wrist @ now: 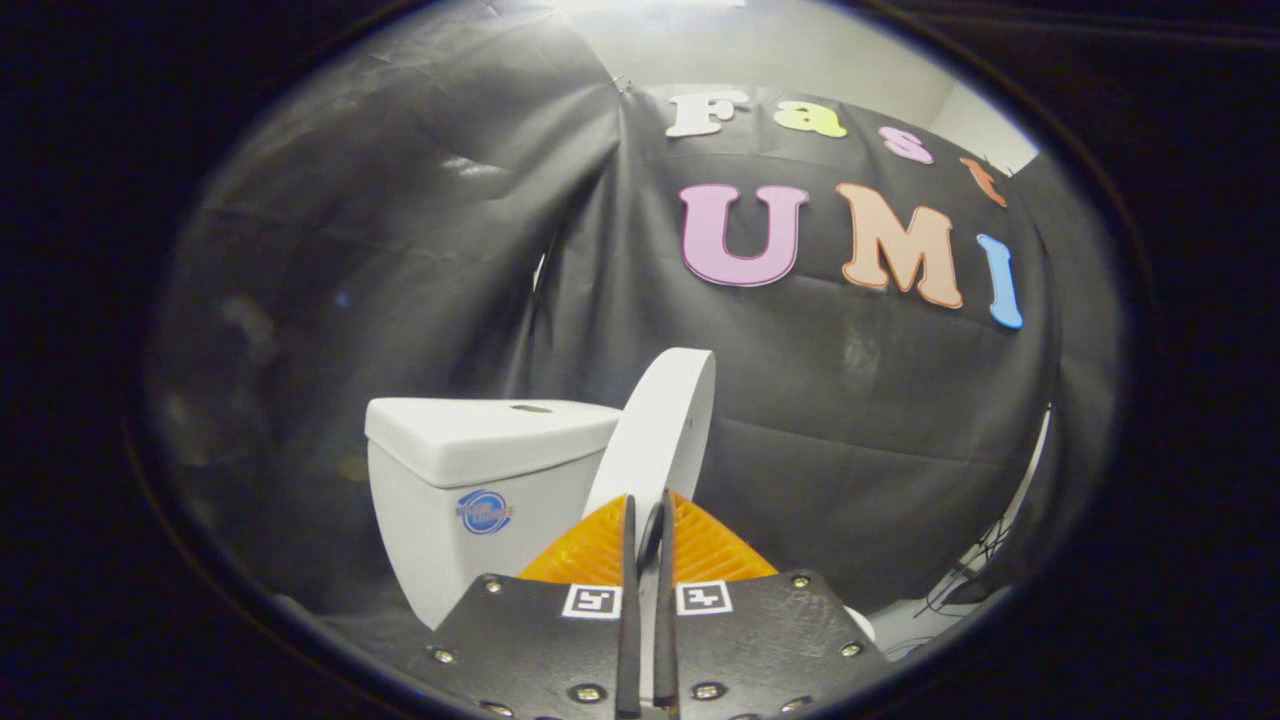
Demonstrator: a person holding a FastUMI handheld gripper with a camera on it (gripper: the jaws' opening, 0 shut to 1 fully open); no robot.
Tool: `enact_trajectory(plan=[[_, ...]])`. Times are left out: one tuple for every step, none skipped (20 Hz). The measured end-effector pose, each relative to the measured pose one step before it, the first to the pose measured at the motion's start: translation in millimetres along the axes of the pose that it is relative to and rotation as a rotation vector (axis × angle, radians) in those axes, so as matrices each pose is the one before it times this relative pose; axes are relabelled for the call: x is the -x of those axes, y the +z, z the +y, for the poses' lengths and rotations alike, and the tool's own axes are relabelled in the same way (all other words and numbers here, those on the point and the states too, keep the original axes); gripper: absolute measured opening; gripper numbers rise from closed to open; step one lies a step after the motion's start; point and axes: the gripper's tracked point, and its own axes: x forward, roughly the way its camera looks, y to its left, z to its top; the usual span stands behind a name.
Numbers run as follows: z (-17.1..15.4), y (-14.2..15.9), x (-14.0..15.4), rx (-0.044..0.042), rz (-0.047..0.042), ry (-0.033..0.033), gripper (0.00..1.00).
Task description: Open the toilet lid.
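A small white toilet stands just ahead of me, its tank (470, 500) to the left with a blue round sticker on the front. The white toilet lid (660, 430) is raised, standing steeply on edge and leaning back toward the tank. My gripper (647, 503) holds the lid's front rim. Both orange ribbed fingers (590, 555) press on it from either side, with only a narrow white strip of lid showing between them. My fingers and the lid hide the seat and bowl.
Black cloth walls close in behind and to the left of the toilet. To the right, beyond the fingers, some dark cables (965, 590) lie on a pale floor at the cloth's bottom edge.
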Motion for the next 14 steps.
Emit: enact_trajectory(plan=[[1.22, 1.34, -0.02, -0.00396, -0.00079, 0.00112, 0.06], [1.56, -0.24, -0.80, -0.00346, -0.00184, -0.00032, 0.06], [1.46, 0.18, 0.22, 0.00115, -0.00202, -0.00102, 0.06], [0.80, 0.07, -0.45, 0.00671, -0.00201, -0.00038, 0.06], [1.89, 0.24, -0.07, 0.00666, -0.00309, 0.00569, 0.06], [-2.34, 1.46, 1.13, 0.00721, -0.00921, -0.00034, 0.08], [-0.67, -0.02, 0.23, 0.00280, -0.00287, 0.00018, 0.09], [-0.29, -0.84, -0.44, -0.00463, -0.00078, 0.00011, 0.09], [0.60, -1.14, -0.42, -0.00707, 0.00326, 0.00035, 0.09], [0.30, -0.63, 0.37, -0.00056, 0.00304, 0.00085, 0.09], [1.76, 0.52, -1.52, 0.00276, 0.00095, 0.00701, 0.09], [0.67, 0.71, 1.38, 0.00410, 0.00225, 0.00775, 0.12], [1.91, -1.45, 1.34, -0.00001, 0.00773, 0.01254, 0.15], [2.93, -2.36, -0.22, -0.00338, 0.01135, 0.01269, 0.15]])
